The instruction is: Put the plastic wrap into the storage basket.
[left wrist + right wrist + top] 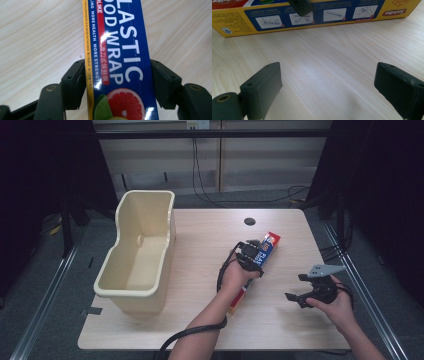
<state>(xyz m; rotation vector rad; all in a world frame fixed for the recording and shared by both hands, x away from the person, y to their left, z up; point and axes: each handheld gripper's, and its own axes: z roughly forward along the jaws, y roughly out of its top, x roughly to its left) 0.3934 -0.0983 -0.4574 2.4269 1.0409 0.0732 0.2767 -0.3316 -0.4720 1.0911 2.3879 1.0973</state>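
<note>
A long blue, red and yellow plastic wrap box (270, 243) lies slantwise on the wooden table right of centre. My left gripper (249, 255) sits over its middle, one jaw pressed against each long side, shut on the box. The left gripper view looks straight down on the box (120, 37) between the left gripper's (116, 72) jaws. My right gripper (296, 286) hovers low over bare table to the box's right, open and holding nothing. The right gripper view has its jaws wide apart around the gripper's centre (328, 82), facing the box's yellow-edged side (367, 11).
A tall cream plastic tub (131, 293) stands on the table's left side, nothing visible inside. A round cable hole (249, 221) lies near the table's (200, 320) far edge. Cables hang behind the table. Dark curtains flank both sides.
</note>
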